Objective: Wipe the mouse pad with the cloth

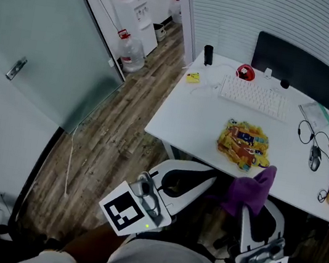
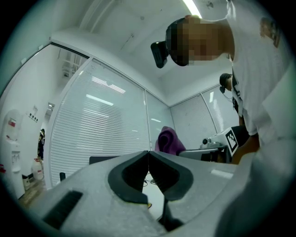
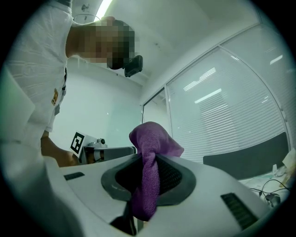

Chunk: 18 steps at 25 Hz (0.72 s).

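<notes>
**One cloth held, one pad bare**

Two tongs show, low in the head view. The right tongs are clamped on the single purple cloth, which bunches above the jaws and hangs below them. The left tongs are pressed together with nothing between them.

On the white table lie one colourful mouse pad, one keyboard and one mouse. The cloth's top shows at the table's near edge, just beside the pad; whether it touches cannot be told.

The pad's print is too blurred to read. The dark screen is partly cut off at the right edge. Small things behind the keyboard are too small to name.
</notes>
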Each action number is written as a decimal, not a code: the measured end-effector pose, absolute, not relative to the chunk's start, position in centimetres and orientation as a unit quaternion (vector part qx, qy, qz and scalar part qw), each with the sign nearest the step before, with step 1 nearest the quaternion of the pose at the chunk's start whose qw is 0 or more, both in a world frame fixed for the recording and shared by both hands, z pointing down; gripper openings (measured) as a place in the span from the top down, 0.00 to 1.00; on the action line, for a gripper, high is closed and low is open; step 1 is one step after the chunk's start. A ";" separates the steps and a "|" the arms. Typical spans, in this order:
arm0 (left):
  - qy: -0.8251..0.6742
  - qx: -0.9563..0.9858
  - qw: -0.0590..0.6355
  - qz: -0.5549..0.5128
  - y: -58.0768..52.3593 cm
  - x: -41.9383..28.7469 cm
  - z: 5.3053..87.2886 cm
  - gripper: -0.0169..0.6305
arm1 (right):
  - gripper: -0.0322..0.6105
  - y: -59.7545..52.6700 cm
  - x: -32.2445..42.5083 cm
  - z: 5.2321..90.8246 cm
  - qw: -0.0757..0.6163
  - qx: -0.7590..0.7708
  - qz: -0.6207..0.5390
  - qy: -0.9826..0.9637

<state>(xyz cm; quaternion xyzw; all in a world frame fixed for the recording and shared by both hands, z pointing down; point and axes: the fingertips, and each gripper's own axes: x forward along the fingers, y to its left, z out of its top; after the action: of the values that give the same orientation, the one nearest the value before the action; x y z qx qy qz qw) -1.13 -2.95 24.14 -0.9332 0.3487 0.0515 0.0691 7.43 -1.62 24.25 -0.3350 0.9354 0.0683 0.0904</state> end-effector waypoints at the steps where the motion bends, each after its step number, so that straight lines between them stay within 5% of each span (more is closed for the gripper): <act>1: 0.349 -0.933 0.069 0.051 -2.9 -1.2 24.2 0.95 | 0.85 -1.4 7.4 24.3 0.089 -0.335 0.069 0.936; 18: 0.337 -0.939 0.059 0.045 -2.3 -0.4 24.9 0.95 | 0.85 -0.8 7.5 25.1 0.072 -0.345 0.066 0.934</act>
<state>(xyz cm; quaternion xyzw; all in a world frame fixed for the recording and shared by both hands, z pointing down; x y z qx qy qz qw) -0.38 -2.27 24.92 -0.9386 0.3370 0.0446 0.0588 7.46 -0.80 25.11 -0.3450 0.9336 0.0655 0.0718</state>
